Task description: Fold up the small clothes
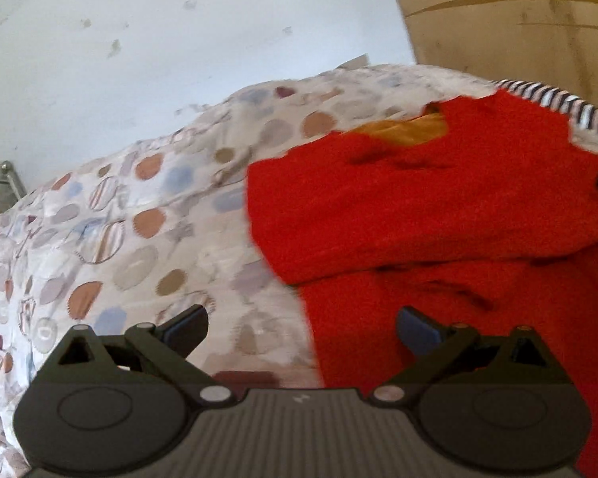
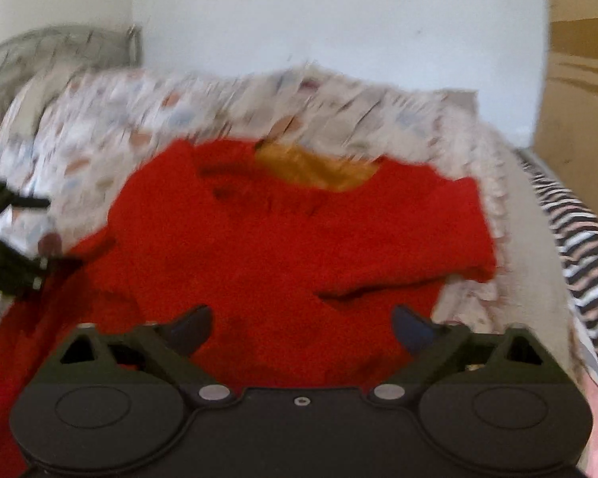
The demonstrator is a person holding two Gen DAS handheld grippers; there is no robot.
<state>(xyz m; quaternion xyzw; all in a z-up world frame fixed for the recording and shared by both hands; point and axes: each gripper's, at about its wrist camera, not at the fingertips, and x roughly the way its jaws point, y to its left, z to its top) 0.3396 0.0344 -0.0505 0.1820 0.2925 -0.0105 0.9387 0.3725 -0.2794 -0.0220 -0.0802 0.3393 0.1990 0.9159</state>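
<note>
- The red garment (image 2: 283,239) lies spread on a bed, over a bedspread (image 1: 139,215) printed with brown, blue and grey dots; it serves as the landmark here.
- At its far edge, the neckline shows an orange-brown lining (image 2: 319,167).
- One sleeve is folded across the body in the left wrist view, its edge running over the red cloth below it.
- The left tool (image 1: 303,328) hangs at the garment's near left edge, jaws wide apart and empty: one finger is over the bedspread, the other over red cloth.
- The right tool (image 2: 303,326) hangs over the garment's near middle, jaws apart with nothing gripped; only red cloth shows behind the gap.
- In the right wrist view the left tool appears again, dark and blurred, at the garment's left side.
- A black-and-white striped cloth (image 2: 582,247) lies right of the garment, apart from it.
- Beyond the garment rises a white wall (image 1: 179,59); to the far right of it stands a brown wooden panel (image 1: 518,20).
- Both views are blurred, so fine creases cannot be told.
</note>
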